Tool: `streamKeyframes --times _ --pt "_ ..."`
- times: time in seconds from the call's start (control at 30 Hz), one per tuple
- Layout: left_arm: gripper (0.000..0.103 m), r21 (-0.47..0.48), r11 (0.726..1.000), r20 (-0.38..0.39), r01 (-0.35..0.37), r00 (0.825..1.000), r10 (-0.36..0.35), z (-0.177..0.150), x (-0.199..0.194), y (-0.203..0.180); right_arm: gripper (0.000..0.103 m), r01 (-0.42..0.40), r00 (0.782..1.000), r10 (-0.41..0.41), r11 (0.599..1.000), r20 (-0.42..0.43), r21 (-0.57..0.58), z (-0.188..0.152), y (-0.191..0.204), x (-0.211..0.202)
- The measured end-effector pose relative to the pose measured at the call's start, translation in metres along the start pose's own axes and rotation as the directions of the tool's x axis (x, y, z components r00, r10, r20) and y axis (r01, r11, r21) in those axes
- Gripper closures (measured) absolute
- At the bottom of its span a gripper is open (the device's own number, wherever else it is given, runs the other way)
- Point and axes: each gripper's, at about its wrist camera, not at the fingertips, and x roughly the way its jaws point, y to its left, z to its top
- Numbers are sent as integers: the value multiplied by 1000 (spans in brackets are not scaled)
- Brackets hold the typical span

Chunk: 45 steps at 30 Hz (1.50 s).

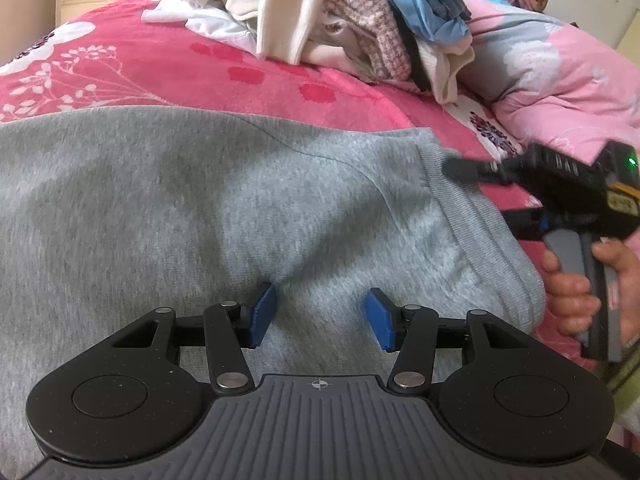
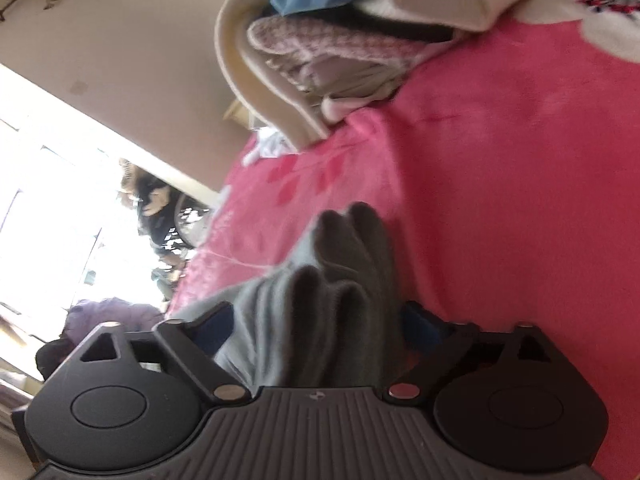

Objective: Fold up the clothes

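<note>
Grey sweatshirt [image 1: 224,208] lies spread on the pink bed [image 1: 160,80]. The left gripper [image 1: 320,316] tilts down over it, jaws half spread with fabric between them, not pinched. Only the right wrist view shows a bunched hem between the right gripper's [image 2: 320,320] wide-spread jaws. One hand [image 1: 580,292] holds that gripper. One clothes pile [image 1: 340,20] lies beyond.

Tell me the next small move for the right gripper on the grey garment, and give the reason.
Probably close the right gripper on the bunched edge of the grey garment. In the right wrist view its jaws stand wide with folds of the grey cloth between them, seemingly not pinched. The left gripper hovers half open over the same garment, pads apart, so nothing yet appears to hold the cloth for a fold.
</note>
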Motion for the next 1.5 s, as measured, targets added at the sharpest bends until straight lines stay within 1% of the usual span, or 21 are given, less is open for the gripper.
streamKeyframes --times 0.03,0.1,0.17,0.27,0.33,0.4,0.47,0.53,0.57,0.63,0.77,0.93,1.07,1.13,1.27,1.33,1.47,1.5 --pt "52 -1 1000 -2 -2 1000 2 0 0 0 3 -8 1000 8 1000 -7 -4 1 1 3" --pt "52 -2 1000 -4 -5 1000 5 0 1 -1 3 -19 999 19 1000 -26 -14 -3 1 2" --pt "52 -3 1000 -6 -7 1000 7 1 1 -1 6 -37 998 37 999 -50 -11 -10 0 -3" --pt "52 -3 1000 -5 -10 1000 10 1 1 0 7 -62 994 62 998 -92 -3 -23 -2 -13" --pt "52 -2 1000 -4 -11 1000 11 1 1 0 7 -90 988 92 996 -121 23 -31 -3 -17" --pt "52 -2 1000 -3 -13 1000 13 1 1 0 10 -97 986 101 995 -130 31 -35 -3 -18" --pt "52 0 1000 -2 -14 1000 14 1 1 0 22 -86 987 92 995 -132 52 -34 -6 -18" --pt "52 1 1000 0 -15 1000 15 0 1 0 54 -67 988 84 990 -131 126 -30 -18 -17" --pt "52 1 1000 2 -15 1000 15 0 1 0 61 -67 987 88 985 -135 156 -29 -23 -17" --pt "52 5 1000 7 -14 1000 14 -1 1 0 64 -76 985 103 979 -141 187 -29 -26 -18" --pt "52 13 1000 25 -15 1000 15 -5 1 1 74 -58 985 86 982 -148 182 -27 -14 -19" --pt "52 22 1000 51 -18 999 17 -9 0 0 76 -42 988 64 988 -142 151 -24 17 -26" --pt "52 31 999 70 -16 997 14 -12 -1 -1 76 -30 987 43 996 -152 89 -19 52 -27" --pt "52 2 1000 81 6 997 -6 -12 -3 4 76 -16 987 24 998 -157 57 -16 68 -27" --pt "52 -90 995 81 54 996 -46 -7 -13 19 76 -19 989 26 998 -144 56 -14 91 -27" --pt "52 -111 993 94 43 995 -33 -5 -25 25 76 -23 991 31 998 -134 62 -14 100 -27" --pt "52 -173 984 183 37 983 -5 -9 -63 49 76 -44 992 51 997 -118 63 -15 124 -25" --pt "52 -195 980 192 28 981 10 -11 -69 57 76 -54 991 62 996 -115 66 -15 131 -23"
